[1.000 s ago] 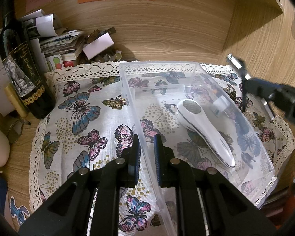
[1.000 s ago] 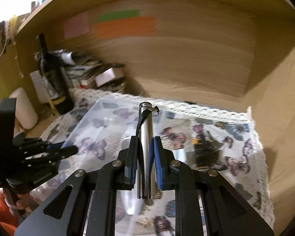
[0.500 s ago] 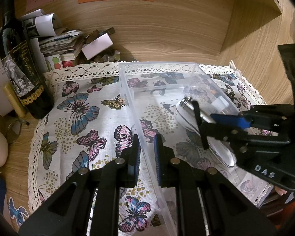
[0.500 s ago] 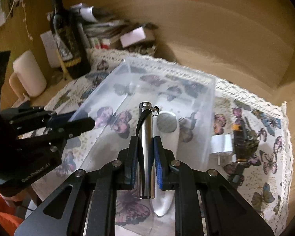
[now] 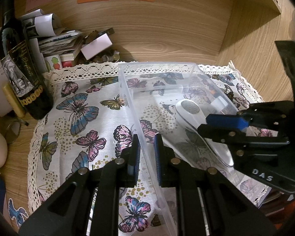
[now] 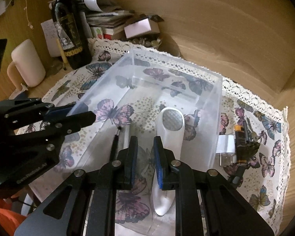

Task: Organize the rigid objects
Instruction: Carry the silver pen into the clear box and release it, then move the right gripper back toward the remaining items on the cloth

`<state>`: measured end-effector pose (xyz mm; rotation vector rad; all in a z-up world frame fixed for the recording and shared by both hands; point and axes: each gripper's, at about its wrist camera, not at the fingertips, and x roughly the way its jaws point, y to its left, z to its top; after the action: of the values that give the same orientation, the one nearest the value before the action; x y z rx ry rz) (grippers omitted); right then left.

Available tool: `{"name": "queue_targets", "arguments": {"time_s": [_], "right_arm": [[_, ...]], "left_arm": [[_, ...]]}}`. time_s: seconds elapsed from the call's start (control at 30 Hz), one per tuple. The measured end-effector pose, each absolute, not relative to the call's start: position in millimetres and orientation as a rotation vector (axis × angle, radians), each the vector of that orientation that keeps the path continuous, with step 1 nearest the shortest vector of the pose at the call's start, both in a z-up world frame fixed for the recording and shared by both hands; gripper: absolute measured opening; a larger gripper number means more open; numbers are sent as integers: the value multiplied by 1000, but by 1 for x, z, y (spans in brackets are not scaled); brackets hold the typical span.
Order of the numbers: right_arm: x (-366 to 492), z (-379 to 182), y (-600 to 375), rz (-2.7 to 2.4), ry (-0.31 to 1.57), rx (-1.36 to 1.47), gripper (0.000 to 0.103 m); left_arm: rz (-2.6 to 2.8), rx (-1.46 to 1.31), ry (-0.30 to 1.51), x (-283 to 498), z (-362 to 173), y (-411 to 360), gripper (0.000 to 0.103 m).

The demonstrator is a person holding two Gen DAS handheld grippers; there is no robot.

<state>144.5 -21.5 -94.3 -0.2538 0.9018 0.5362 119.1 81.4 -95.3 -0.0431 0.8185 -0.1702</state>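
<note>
Clear bin (image 6: 214, 122): sits on the butterfly cloth (image 5: 74, 118).
Left tool (image 5: 146, 153): narrow, pinching the bin's left wall.
Right tool (image 6: 144, 157): slightly parted, empty, above the bin.
White device (image 6: 170, 137): lying inside.
Metal pen (image 6: 125, 135): inside, left of the device.

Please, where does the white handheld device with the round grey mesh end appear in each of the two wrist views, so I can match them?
Left wrist view: the white handheld device lies inside the clear plastic box, right of centre, partly behind the right gripper.
Right wrist view: it lies low in the centre, mesh end away from the camera.
Shared landmark: the dark wine bottle, at the left.
</note>
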Motion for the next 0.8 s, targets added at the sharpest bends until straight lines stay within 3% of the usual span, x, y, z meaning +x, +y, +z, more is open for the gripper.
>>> {"name": "queue_targets", "arguments": {"time_s": [0.23,0.47,0.8], "right_arm": [[138,-74,-36,506,830,-232,21],[139,-51,-80,386,742,-170,36],[161,-71,-163,164,811,-57,38]], "left_arm": [[-170,-42,819,119,-95,81,14],[-170,-42,819,119,-95,81,14],[-171,-44,820,119,-95,81,14]]}}
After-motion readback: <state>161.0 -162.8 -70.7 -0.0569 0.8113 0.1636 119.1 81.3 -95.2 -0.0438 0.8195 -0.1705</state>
